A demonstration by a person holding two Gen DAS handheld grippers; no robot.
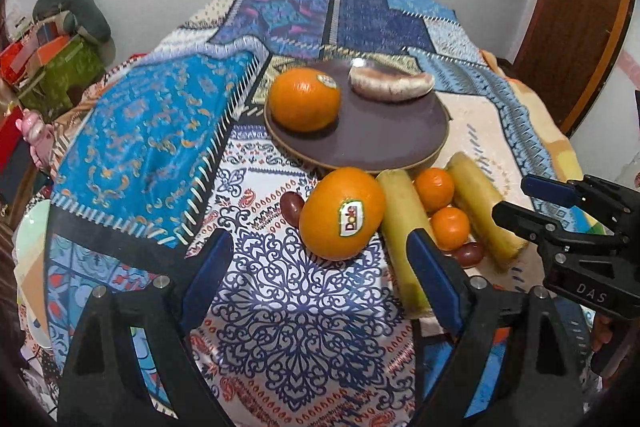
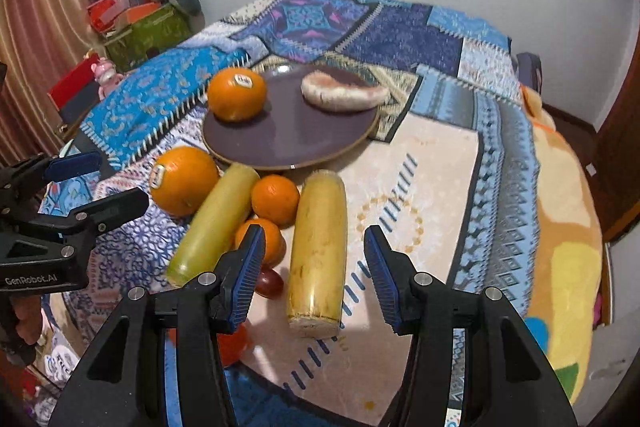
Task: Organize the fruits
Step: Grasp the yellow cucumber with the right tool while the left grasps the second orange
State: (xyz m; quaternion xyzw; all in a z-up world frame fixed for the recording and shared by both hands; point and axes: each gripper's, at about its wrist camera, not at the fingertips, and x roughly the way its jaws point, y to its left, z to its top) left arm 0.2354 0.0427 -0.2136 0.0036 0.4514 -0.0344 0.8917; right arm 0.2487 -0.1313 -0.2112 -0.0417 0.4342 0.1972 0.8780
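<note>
Left gripper (image 1: 320,269) hangs w/ jaws wide apart, nothing between the pads. The big orange (image 1: 342,213) w/ Dole sticker lies on the cloth (image 1: 296,315) just ahead of it, roughly centred btwn the two fingers but beyond the tips, not touched. A dark grape (image 1: 291,207) sits at that orange's left side.

Right gripper (image 2: 314,267) is also released, jaws partly apart, gripping nothing. The right-hand yellow cylinder (image 2: 318,251) lies lengthwise in the gap btwn its fingers, nearer the left pad; contact can't be told, looks clear. Left of it: two small oranges, one farther (image 2: 275,199), one nearer (image 2: 276,241) partly behind the left finger, then a second, greener cylinder (image 2: 214,223) angled toward the big orange. A red grape (image 2: 270,283) lies by the left pad.

Behind the pile, touching or nearly so, sits a brown plate (image 2: 288,143). On it: another stickered orange (image 2: 237,94) at the left edge, and a pale curved fruit (image 2: 344,93) at the back, well apart from each other.

Each gripper shows at the edge of the other's view, side by side, both short of the fruit.
</note>
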